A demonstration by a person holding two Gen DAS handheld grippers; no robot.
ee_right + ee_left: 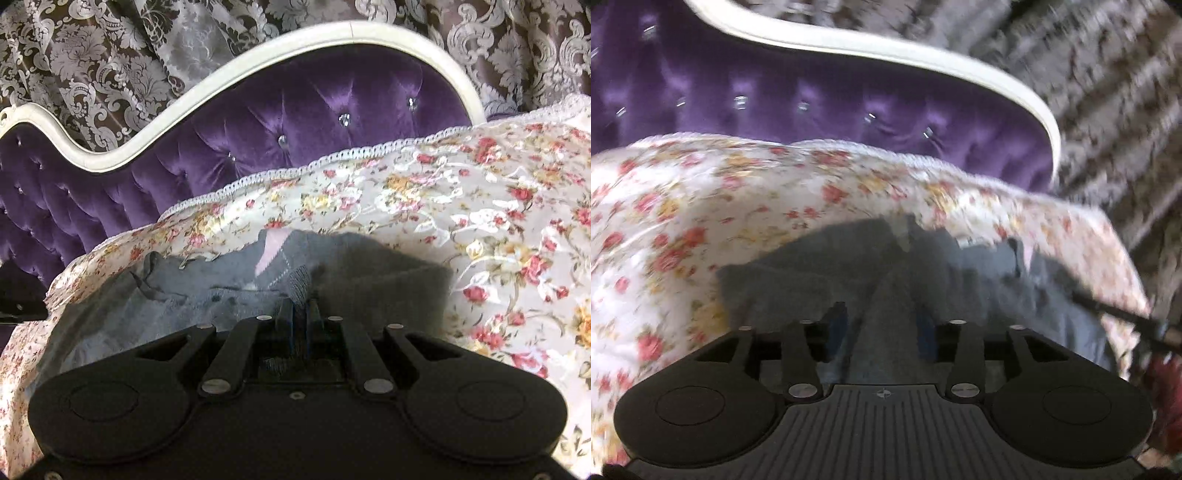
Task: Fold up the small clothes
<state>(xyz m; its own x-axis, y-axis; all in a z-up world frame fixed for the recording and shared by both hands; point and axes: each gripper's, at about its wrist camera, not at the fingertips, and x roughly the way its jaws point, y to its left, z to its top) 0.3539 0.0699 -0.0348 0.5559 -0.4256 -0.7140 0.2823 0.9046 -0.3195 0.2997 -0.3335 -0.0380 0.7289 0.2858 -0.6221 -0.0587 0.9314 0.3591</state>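
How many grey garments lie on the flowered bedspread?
1. A single grey garment lies on the bedspread in front of the purple headboard; the right gripper pinches one edge. Its folds may hide another piece.

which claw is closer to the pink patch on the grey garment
Right. The right claw is shut on the grey garment just below the pink patch. The left claw hangs open over plain grey cloth, no patch in view.
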